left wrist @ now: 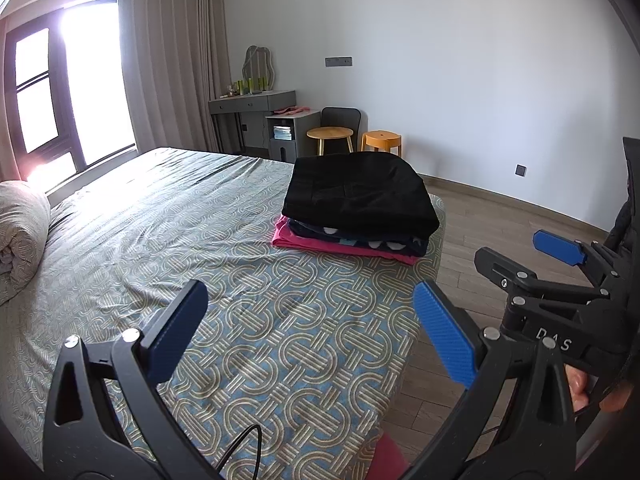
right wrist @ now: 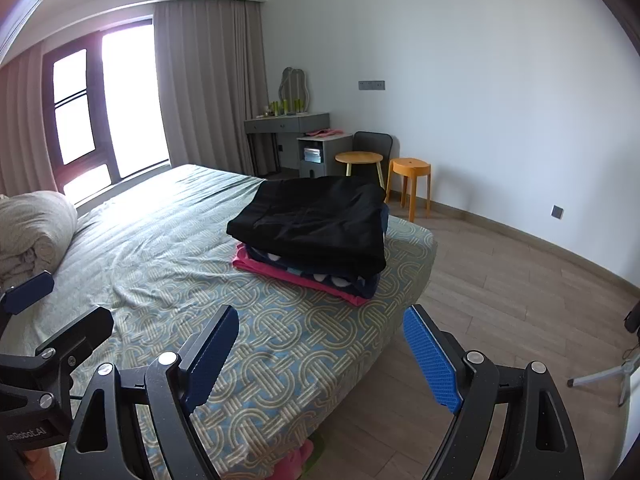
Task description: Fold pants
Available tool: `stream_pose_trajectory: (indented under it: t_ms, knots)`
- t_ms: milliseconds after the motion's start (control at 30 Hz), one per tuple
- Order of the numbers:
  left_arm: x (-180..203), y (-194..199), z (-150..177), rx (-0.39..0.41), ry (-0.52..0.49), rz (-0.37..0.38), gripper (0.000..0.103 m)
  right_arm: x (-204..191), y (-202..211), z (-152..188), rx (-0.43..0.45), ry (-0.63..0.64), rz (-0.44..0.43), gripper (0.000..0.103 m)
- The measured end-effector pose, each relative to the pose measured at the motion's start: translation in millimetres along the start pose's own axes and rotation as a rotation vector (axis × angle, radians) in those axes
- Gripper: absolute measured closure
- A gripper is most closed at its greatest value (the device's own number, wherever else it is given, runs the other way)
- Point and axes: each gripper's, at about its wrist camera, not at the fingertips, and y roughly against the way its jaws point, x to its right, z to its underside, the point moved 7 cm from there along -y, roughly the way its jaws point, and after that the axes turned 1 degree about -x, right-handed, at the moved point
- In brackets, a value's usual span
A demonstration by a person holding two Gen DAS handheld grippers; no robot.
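Folded black pants (left wrist: pixel 360 196) lie on top of a small stack of folded clothes, over a dark spotted garment (left wrist: pixel 360 242) and a pink one (left wrist: pixel 296 240), near the bed's far right corner; the pants also show in the right wrist view (right wrist: pixel 316 224). My left gripper (left wrist: pixel 316 332) is open and empty, held above the bed's near part, well short of the stack. My right gripper (right wrist: pixel 320 352) is open and empty over the bed's right edge. It also shows at the right in the left wrist view (left wrist: pixel 524 260).
The patterned bed sheet (left wrist: pixel 160 216) fills the foreground. A rolled duvet (left wrist: pixel 20 236) lies at the left. Wooden floor (right wrist: pixel 500 280) runs right of the bed. Two stools (right wrist: pixel 408 176), a chair and a dresser (left wrist: pixel 252 104) stand by the far wall. A tripod leg (right wrist: pixel 600 376) is at right.
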Motion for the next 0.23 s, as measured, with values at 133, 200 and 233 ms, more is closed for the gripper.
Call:
stream_pose_trajectory:
  t_ms: [133, 200, 233]
  knots:
    - [-0.7, -1.8, 0.6, -0.006, 0.004, 0.003, 0.000, 0.5, -0.5, 0.2, -0.001, -0.002, 0.004, 0.017]
    - [-1.2, -2.9, 1.0, -0.010, 0.007, 0.003, 0.000, 1.5, -1.1, 0.8, -0.004, -0.005, 0.006, 0.017]
    - [-1.3, -3.3, 1.0, -0.012, 0.008, 0.005, 0.000, 2.0, -1.6, 0.9, -0.006, -0.007, 0.006, 0.017]
